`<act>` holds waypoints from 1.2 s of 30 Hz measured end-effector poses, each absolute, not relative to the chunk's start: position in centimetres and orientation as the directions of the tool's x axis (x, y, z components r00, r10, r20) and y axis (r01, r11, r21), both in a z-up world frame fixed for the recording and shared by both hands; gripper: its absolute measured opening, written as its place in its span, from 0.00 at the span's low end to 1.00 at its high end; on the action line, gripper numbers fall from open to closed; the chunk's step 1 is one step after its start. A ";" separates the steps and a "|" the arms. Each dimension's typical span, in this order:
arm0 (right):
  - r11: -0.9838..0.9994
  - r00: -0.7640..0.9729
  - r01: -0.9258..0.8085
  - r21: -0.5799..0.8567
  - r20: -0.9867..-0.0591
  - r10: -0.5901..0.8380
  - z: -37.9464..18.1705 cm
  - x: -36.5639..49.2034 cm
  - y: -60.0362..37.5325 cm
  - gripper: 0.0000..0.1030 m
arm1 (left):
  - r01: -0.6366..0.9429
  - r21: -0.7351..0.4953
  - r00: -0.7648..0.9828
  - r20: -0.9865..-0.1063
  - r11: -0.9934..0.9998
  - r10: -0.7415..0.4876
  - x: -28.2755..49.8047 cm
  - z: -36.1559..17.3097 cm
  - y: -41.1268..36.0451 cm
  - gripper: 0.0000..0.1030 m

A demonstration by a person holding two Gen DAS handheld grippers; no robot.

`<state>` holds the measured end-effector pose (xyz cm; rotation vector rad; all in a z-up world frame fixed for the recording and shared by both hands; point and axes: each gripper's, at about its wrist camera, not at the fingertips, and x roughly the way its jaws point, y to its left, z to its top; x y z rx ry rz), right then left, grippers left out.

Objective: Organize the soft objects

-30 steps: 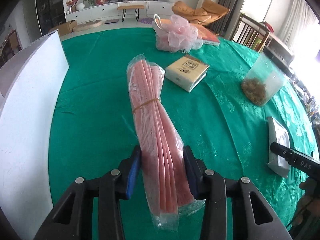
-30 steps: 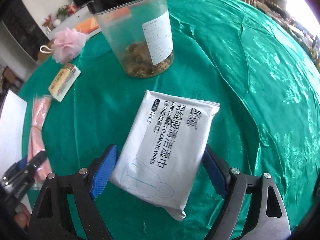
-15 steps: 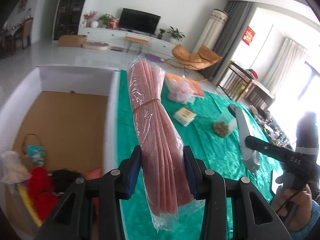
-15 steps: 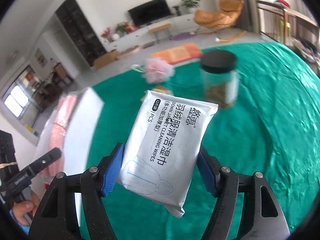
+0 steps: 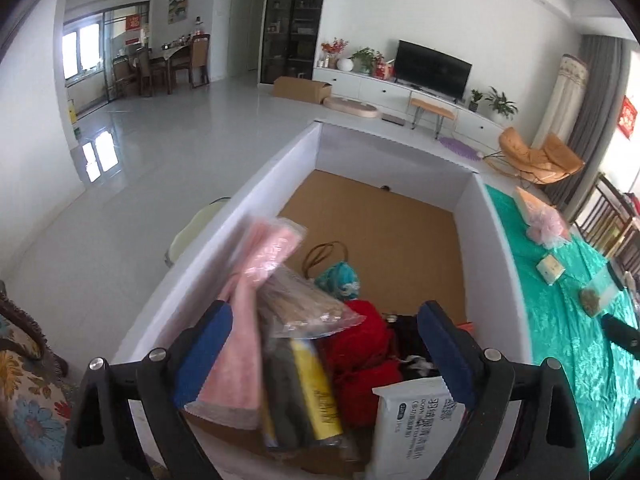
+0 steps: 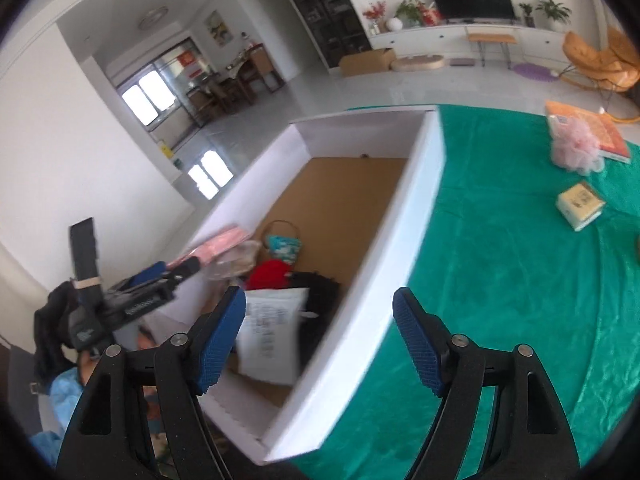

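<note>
We see the box (image 5: pixel 472 216) standing at the table's (image 6: pixel 500 280) left edge, its near end crowded: the wrapped bundle (image 5: pixel 256 280) leans on the left wall, the wipes pack (image 5: pixel 416 428) lies at the near right, the yarn ball (image 5: pixel 360 352) between them, the small basket (image 5: pixel 336 276) behind it. On the table, right of the box, the mesh puff (image 6: pixel 576 148) sits on a book (image 6: pixel 600 132); the small carton (image 6: pixel 580 204) lies nearer us

Left gripper (image 5: pixel 324 334), jaws just opened wide, above a white box (image 5: pixel 496 240) where a blurred pink packet (image 5: pixel 256 280) lies loose beside a white wipes pack (image 5: pixel 416 428).
</note>
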<state>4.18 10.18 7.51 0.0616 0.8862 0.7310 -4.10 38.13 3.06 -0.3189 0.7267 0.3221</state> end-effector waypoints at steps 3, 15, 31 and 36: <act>0.893 0.560 -0.418 0.167 -0.726 0.399 3.8 4.9 3.5 0.77 | -0.258 -0.209 0.752 -0.656 0.943 0.060 -3.1 4.0 33.8 0.91; 0.998 0.668 -0.024 -0.062 -0.744 -0.030 -4.2 4.3 -12.9 0.77 | 0.218 -0.189 0.634 -0.719 0.957 -0.286 2.1 2.1 10.9 0.91; 1.000 0.625 0.020 -0.009 -0.780 -0.019 -5.7 4.2 -14.1 0.82 | 0.067 -0.102 0.545 -0.829 0.993 -0.122 9.8 -7.9 10.0 0.91; 1.000 0.625 0.019 -0.009 -0.781 -0.019 -5.7 4.2 -14.1 0.82 | 0.094 -0.033 0.565 -0.821 0.995 -0.080 9.6 -8.3 9.7 0.91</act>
